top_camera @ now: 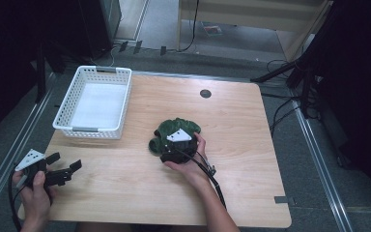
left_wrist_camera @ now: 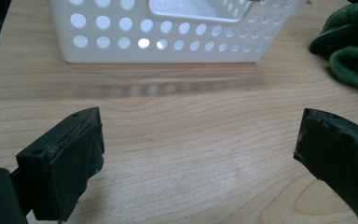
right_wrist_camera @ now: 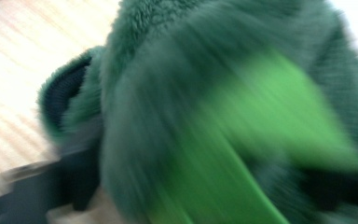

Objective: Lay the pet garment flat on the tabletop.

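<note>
- Where the high view looks down, the wooden counter (top_camera: pixel 251 145) takes up the middle of the frame, with a small dark round grommet (top_camera: pixel 205 94) near its far edge, upper centre.
- A white perforated basket (top_camera: pixel 121 104) stands at the upper left of the counter, lined with a white sheet; in the left claw view its holed wall (left_wrist_camera: pixel 168 42) runs along the top of the frame.
- A dark green plush toy (top_camera: pixel 170 127) lies at the centre of the counter, well apart from the basket. In the right claw view its fuzzy body (right_wrist_camera: pixel 158 70) is close and blurred, with a brighter green patch at centre right; in the left claw view a part of it (left_wrist_camera: pixel 354 56) lies at the upper right.
- The right claw (top_camera: pixel 171 147) sits at the near edge of the plush toy in the centre of the high view, the person's hand wrapped round it and the cable trailing toward the lower frame. Its jaws are part-way in, with the toy between them; whether the pads press on it I cannot tell through the blur.
- The left claw (top_camera: pixel 65 171) rests at the lower left of the high view, near the counter's edge; its jaws stand wide apart over bare wood with nothing between them, as the left claw view (left_wrist_camera: pixel 200 154) shows.
</note>
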Demonstrator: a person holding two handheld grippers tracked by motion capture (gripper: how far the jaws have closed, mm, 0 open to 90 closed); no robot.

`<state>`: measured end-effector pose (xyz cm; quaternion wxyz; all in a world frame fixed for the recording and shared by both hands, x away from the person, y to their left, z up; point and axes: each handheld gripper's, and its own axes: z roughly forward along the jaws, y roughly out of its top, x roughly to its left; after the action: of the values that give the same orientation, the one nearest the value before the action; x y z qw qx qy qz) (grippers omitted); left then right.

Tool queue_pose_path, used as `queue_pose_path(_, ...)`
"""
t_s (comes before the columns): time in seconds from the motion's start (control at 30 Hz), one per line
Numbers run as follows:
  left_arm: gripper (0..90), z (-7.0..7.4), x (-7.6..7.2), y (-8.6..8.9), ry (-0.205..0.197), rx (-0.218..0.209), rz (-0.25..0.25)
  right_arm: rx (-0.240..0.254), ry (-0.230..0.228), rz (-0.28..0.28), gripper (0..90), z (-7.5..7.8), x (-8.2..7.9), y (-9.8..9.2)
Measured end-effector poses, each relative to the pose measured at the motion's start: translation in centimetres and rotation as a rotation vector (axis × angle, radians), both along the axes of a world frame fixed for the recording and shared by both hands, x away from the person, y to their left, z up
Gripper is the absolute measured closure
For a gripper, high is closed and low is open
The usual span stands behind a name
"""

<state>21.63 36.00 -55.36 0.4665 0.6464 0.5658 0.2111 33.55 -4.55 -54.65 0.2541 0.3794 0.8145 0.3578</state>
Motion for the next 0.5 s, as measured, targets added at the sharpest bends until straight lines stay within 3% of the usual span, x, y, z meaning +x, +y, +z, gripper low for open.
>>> queue_pose_path(0.07,1.7,0.0,0.0,-0.1,0.003,0.006,-0.002,-0.011,-0.055,-0.009,58.2,0.2,-0.4,-0.2)
queue_pose_path(0.1,1.7,0.1,0.0,-0.2,0.003,0.012,-0.002,-0.001,-0.078,-0.018,65.4,0.3,-0.5,-0.5)
queue_pose_path(0.13,1.7,0.2,-0.1,-0.4,0.0,0.029,-0.005,0.049,-0.076,-0.021,72.6,0.5,-0.7,-1.1)
queue_pose_path(0.23,1.7,0.4,-0.1,-0.9,-0.002,0.059,-0.018,0.075,-0.085,-0.023,75.5,0.9,-1.0,-1.6)
queue_pose_path(0.3,1.7,0.8,0.0,-1.6,-0.015,0.019,-0.041,0.104,-0.097,-0.018,76.1,1.5,-1.6,-2.1)
queue_pose_path(0.4,1.7,1.8,0.2,-3.6,-0.041,0.03,-0.089,0.134,-0.122,-0.017,76.2,2.7,-2.9,-2.9)
queue_pose_path(0.43,1.7,2.3,0.3,-4.6,-0.049,0.035,-0.114,0.146,-0.146,-0.009,76.2,3.9,-4.1,-3.5)
queue_pose_path(0.5,1.7,3.0,0.4,-6.3,-0.064,0.036,-0.158,0.15,-0.153,-0.004,76.2,4.3,-4.5,-3.7)
